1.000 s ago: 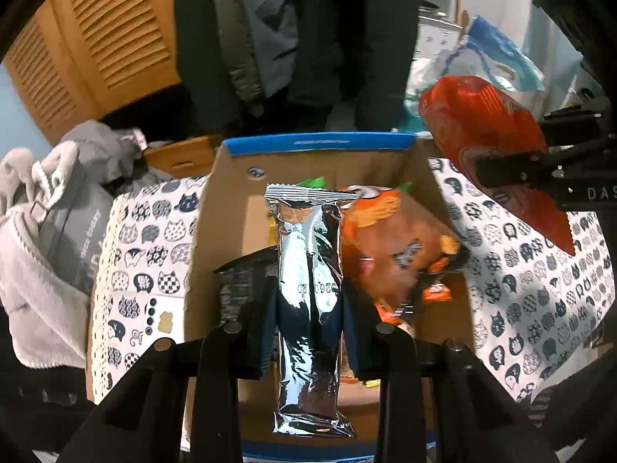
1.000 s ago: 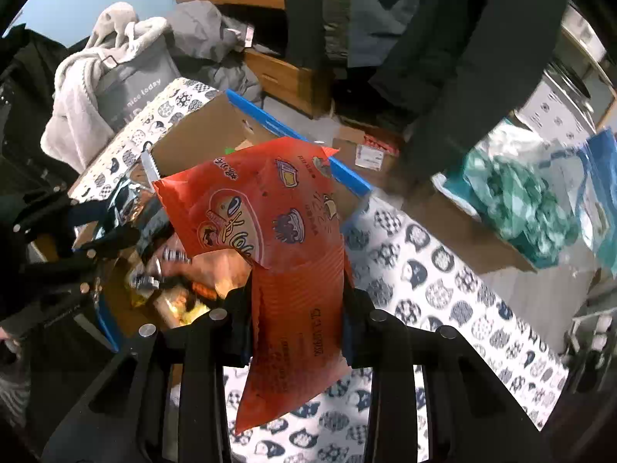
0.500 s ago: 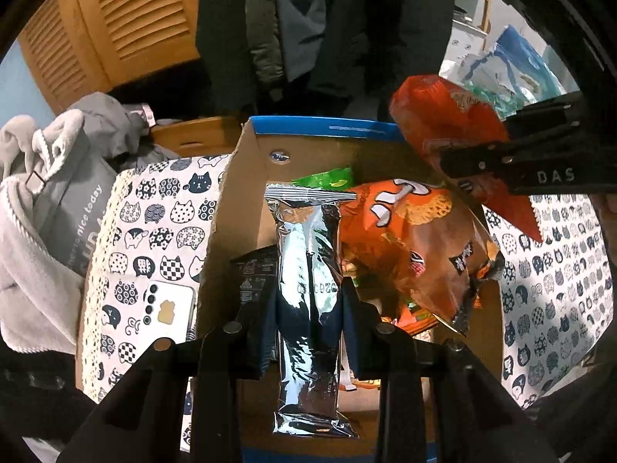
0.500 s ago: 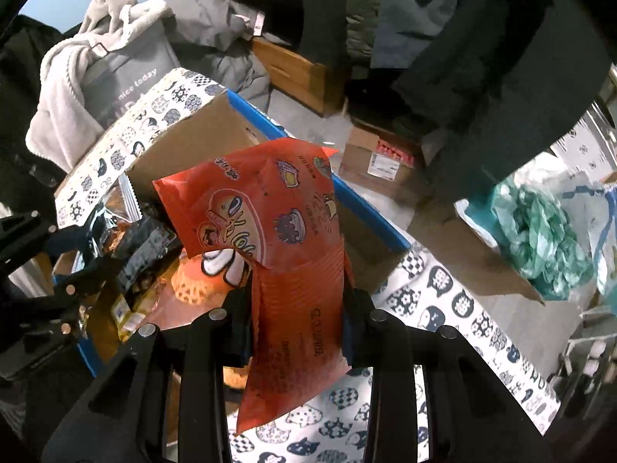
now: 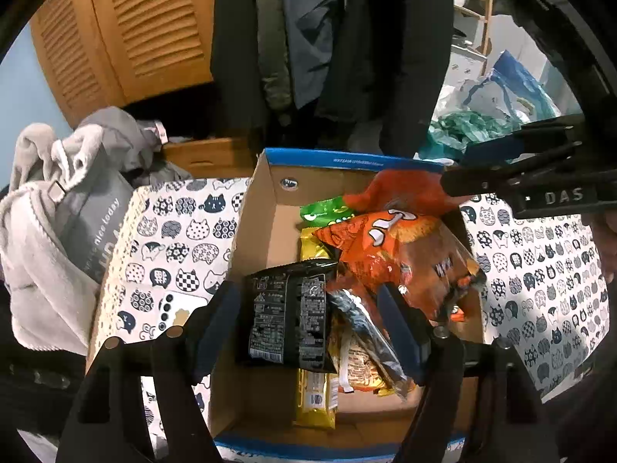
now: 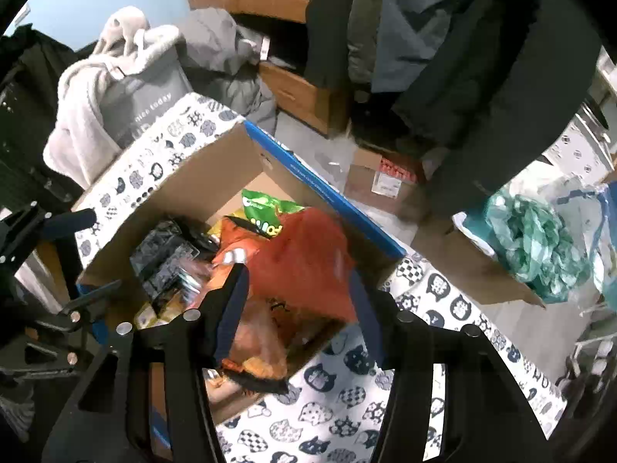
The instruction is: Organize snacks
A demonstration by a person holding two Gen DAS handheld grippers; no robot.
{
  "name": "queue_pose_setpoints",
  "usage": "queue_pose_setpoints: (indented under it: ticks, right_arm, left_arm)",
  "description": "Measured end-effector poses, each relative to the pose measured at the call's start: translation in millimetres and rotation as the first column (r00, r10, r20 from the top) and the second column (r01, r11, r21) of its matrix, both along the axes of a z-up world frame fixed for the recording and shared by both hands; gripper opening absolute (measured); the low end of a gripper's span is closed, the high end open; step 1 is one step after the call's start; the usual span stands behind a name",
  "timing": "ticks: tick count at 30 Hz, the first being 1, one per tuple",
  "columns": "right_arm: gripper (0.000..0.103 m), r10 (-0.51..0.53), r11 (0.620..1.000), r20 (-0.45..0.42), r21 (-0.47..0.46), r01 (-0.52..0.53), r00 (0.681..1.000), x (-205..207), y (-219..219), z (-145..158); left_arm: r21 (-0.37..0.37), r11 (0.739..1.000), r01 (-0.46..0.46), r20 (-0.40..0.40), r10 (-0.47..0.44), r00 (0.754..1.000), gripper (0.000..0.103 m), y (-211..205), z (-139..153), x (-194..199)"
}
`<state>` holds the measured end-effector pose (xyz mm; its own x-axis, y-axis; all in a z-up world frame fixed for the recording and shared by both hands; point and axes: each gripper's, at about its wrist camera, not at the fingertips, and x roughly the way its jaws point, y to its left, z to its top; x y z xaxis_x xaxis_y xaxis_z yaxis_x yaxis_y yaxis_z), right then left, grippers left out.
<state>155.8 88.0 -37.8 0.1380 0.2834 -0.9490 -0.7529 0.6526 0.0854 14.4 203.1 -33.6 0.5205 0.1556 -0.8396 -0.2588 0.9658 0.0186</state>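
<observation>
A cardboard box with blue edges [image 5: 250, 223] [image 6: 216, 162] sits on the cat-print cloth and holds several snack bags. My left gripper [image 5: 308, 308] is open above the box; the silver-backed packet [image 5: 366, 332] lies in the box beside a black bag [image 5: 287, 316], a yellow pack [image 5: 314, 397] and an orange bag [image 5: 401, 247]. My right gripper [image 6: 297, 297] is open over the box's right side. The red-orange bag [image 6: 304, 258] lies loose on the pile between its fingers, next to a green bag [image 6: 266, 212]. The right gripper shows in the left wrist view [image 5: 455, 169].
The cat-print cloth [image 5: 540, 270] covers the table around the box. A phone [image 5: 173, 308] lies left of the box. A grey bag with a fleece [image 5: 58, 231] stands at the left. Coats hang behind. Plastic bags [image 6: 540, 239] and a cardboard flap lie at the right.
Both grippers opened. The silver packet dropped from my left gripper into the box. The red-orange bag left my right gripper and landed on the pile in the box.
</observation>
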Motion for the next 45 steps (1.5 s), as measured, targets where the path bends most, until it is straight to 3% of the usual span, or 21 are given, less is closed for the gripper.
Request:
queue_pose_setpoints:
  ticks: [9, 12, 18, 24, 29, 32, 45]
  right_arm:
    - [0.068, -0.064, 0.998, 0.037, 0.033, 0.062, 0.997, -29.4, -38.9, 32.1]
    - [0.069, -0.083, 0.996, 0.046, 0.042, 0.081, 0.995, -40.1, -52.0, 40.8]
    - [0.072, -0.125, 0.990, 0.059, 0.069, 0.121, 0.990, -60.5, -78.7, 56.6]
    - [0.074, -0.162, 0.985, 0.104, 0.079, 0.154, 0.981, -73.7, -101.3, 69.3]
    - [0.074, -0.174, 0.982, 0.104, 0.087, 0.166, 0.979, -81.1, -117.6, 72.2]
    - [0.074, -0.178, 0.982, 0.110, 0.085, 0.169, 0.978, -85.2, -123.9, 73.4]
    - [0.074, -0.205, 0.977, 0.094, 0.082, 0.198, 0.974, -86.3, -144.8, 66.3]
  left_arm:
    - [0.035, 0.999, 0.025, 0.046, -0.026, 0.999, 0.080, -18.0, 23.6, -14.0]
    - [0.043, 0.999, 0.031, 0.059, -0.033, 0.998, 0.087, -25.2, 30.2, -16.8]
    - [0.077, 0.995, 0.055, 0.070, -0.061, 0.996, 0.087, -42.7, 38.4, -20.8]
    - [0.061, 0.997, 0.055, 0.068, -0.059, 0.996, 0.090, -52.0, 37.1, -31.2]
    - [0.059, 0.997, 0.049, 0.084, -0.054, 0.995, 0.091, -59.4, 42.3, -37.1]
    - [0.052, 0.998, 0.044, 0.103, -0.049, 0.993, 0.099, -63.7, 44.8, -38.6]
    - [0.091, 0.994, 0.054, 0.099, -0.063, 0.993, 0.099, -83.0, 40.4, -32.2]
